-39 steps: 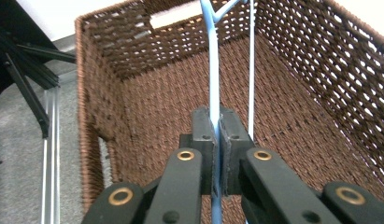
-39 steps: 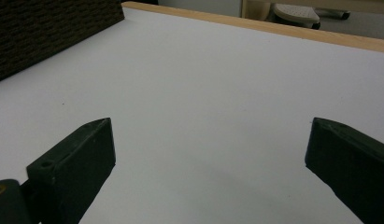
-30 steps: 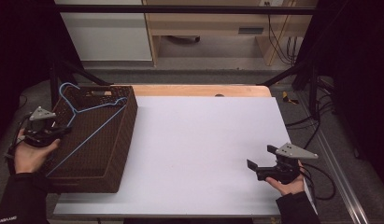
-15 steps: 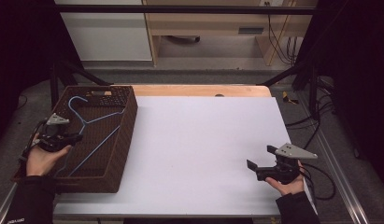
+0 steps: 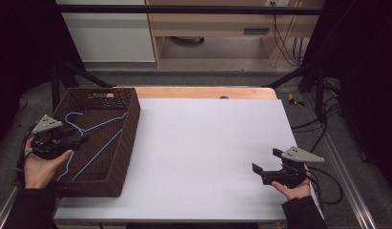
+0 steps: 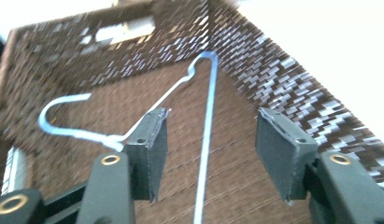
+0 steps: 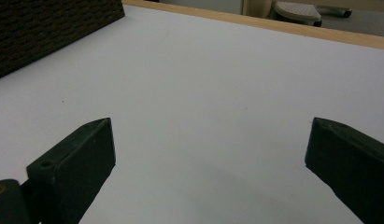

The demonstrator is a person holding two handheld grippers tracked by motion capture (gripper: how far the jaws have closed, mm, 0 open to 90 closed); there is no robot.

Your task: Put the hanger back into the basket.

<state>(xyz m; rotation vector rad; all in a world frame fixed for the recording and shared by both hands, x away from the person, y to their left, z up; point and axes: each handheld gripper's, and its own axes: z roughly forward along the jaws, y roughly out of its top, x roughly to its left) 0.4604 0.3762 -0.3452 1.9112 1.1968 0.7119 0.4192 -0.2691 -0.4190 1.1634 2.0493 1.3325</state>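
A blue wire hanger (image 5: 97, 153) lies flat inside the brown wicker basket (image 5: 130, 129) at the table's left end. My left gripper (image 5: 79, 140) hovers over the basket's left side; its jaws have just been opening and stand apart. In the left gripper view the hanger (image 6: 204, 154) lies on the basket floor (image 6: 273, 74) below the left gripper (image 6: 210, 116), one long wire running between the jaws without touching the pads. My right gripper (image 5: 265, 161) rests near the front right of the white table (image 5: 208, 143), open with nothing in it (image 7: 210, 123).
The basket's woven wall (image 7: 49, 32) shows at the far left of the right gripper view. A wooden strip (image 5: 208, 92) edges the table's far side. Black frame posts and cables stand beyond the table on both sides.
The hanger, lifted over the basket's rim a second ago, now lies down inside it. My left gripper has let go, opened and shifted right over the basket. The right gripper has kept still.
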